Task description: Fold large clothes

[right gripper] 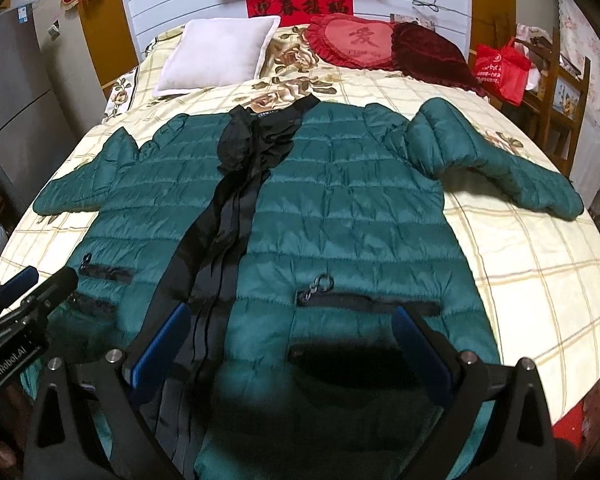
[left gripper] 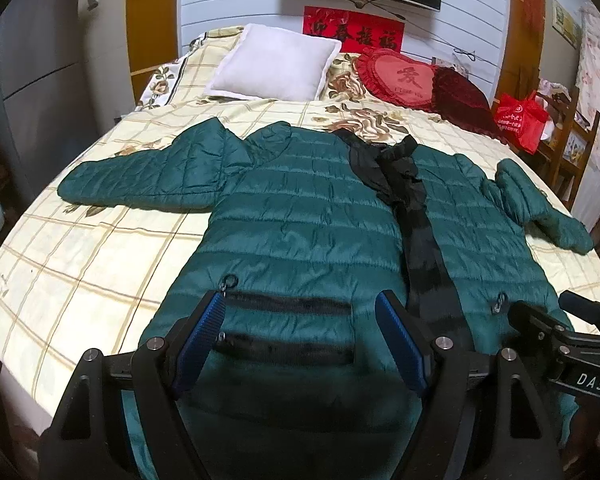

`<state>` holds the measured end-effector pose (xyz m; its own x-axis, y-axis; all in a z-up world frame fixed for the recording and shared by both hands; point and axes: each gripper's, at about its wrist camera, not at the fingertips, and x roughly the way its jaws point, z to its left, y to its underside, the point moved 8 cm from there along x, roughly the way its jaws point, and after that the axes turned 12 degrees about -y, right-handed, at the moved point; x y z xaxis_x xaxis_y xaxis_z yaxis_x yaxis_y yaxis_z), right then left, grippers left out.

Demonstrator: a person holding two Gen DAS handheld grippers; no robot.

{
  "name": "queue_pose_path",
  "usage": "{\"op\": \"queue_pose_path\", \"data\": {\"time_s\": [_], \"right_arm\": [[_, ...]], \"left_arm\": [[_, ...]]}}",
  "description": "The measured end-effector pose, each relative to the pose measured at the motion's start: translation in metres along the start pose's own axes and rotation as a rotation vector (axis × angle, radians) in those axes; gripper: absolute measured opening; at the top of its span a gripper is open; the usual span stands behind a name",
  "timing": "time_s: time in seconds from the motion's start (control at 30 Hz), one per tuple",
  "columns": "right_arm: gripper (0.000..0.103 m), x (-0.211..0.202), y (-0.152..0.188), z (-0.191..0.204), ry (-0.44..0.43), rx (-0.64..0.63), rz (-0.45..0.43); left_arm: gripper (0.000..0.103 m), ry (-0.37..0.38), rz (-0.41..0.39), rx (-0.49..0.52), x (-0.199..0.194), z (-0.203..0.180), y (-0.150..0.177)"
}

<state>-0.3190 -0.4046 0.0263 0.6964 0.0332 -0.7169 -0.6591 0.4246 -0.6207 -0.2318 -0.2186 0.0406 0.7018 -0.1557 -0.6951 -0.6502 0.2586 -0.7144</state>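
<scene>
Two hand-held grippers hover over the hem of a dark green quilted puffer jacket (left gripper: 300,208) that lies front up, spread flat across the checked cream bedspread with a rose print (left gripper: 100,248), collar towards the pillows and both sleeves stretched out sideways. The left hand-held gripper (left gripper: 300,340) stands with its jaws wide apart above the left pocket zip, holding nothing; the right hand-held gripper (right gripper: 292,344) is just as wide, empty, over the right pocket near the black front placket (right gripper: 220,216).

The fold has probably not begun. A good start would be to take one sleeve, or the side edge near the hem and shoulder, and carry it across the middle, pinching deep enough to catch both layers of the shell.

The shell looks like slick, glossy nylon stitched in horizontal padded channels, so it will likely slide in the blue ribbed pads (left gripper: 208,328) and spring back when let go. The black lining bunches at the collar. Metal ring pulls (right gripper: 324,282) hang from the pocket zips and could snag.
</scene>
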Motion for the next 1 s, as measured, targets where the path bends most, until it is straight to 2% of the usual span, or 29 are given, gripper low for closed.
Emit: {"op": "queue_pose_path", "data": {"time_s": [0.6, 0.77, 1.0], "right_arm": [[0.102, 0.044, -0.097, 0.011, -0.031, -0.046, -0.029], [0.102, 0.066, -0.114, 0.006, -0.021, -0.055, -0.021], [0.102, 0.100, -0.134, -0.004, -0.027, -0.038, -0.001]], "left_arm": [[0.077, 0.006, 0.017, -0.052, 0.045, 0.008, -0.072], [0.077, 0.019, 0.041, -0.090, 0.070, 0.007, -0.088], [0.077, -0.009, 0.056, -0.106, 0.099, 0.005, -0.100]]}}
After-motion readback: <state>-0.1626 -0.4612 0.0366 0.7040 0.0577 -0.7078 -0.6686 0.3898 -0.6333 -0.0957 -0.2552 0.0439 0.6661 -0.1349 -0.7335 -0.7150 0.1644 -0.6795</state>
